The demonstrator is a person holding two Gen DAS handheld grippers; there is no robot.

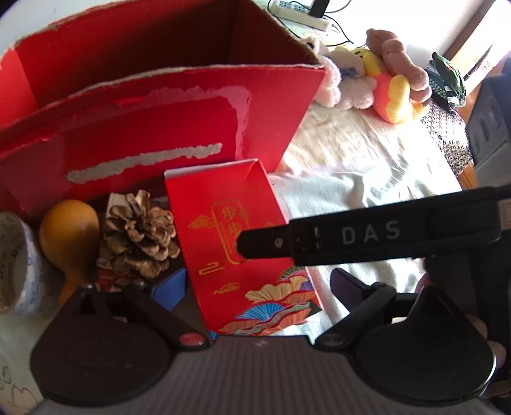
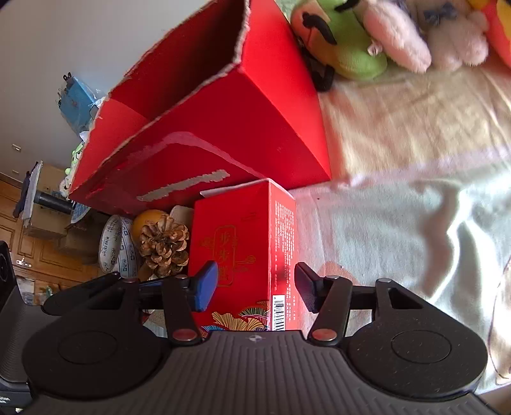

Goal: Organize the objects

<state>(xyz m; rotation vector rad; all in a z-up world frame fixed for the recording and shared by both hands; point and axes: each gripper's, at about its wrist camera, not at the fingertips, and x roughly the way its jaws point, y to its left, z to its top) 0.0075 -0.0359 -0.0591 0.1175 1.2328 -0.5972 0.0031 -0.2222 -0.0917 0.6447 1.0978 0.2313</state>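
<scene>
A small red gift box [image 1: 236,242] with gold characters stands on the pale bedsheet before a large open red carton [image 1: 159,95]. A pine cone [image 1: 137,236], an orange gourd [image 1: 68,230] and a tape roll [image 1: 19,261] lie to its left. My left gripper [image 1: 255,287] is open, its fingers on either side of the small box's lower part. In the right wrist view my right gripper [image 2: 255,287] is open around the same small box [image 2: 242,249], with the pads a little off its sides. The carton [image 2: 223,127] stands behind. The right gripper's black arm [image 1: 367,236] crosses the left wrist view.
Several plush toys [image 1: 377,76] lie on the bed behind the carton; they also show in the right wrist view [image 2: 383,35]. A power strip [image 1: 303,12] lies at the back. Wooden cabinets [image 2: 38,230] stand at the left. Rumpled sheet [image 2: 415,223] spreads to the right.
</scene>
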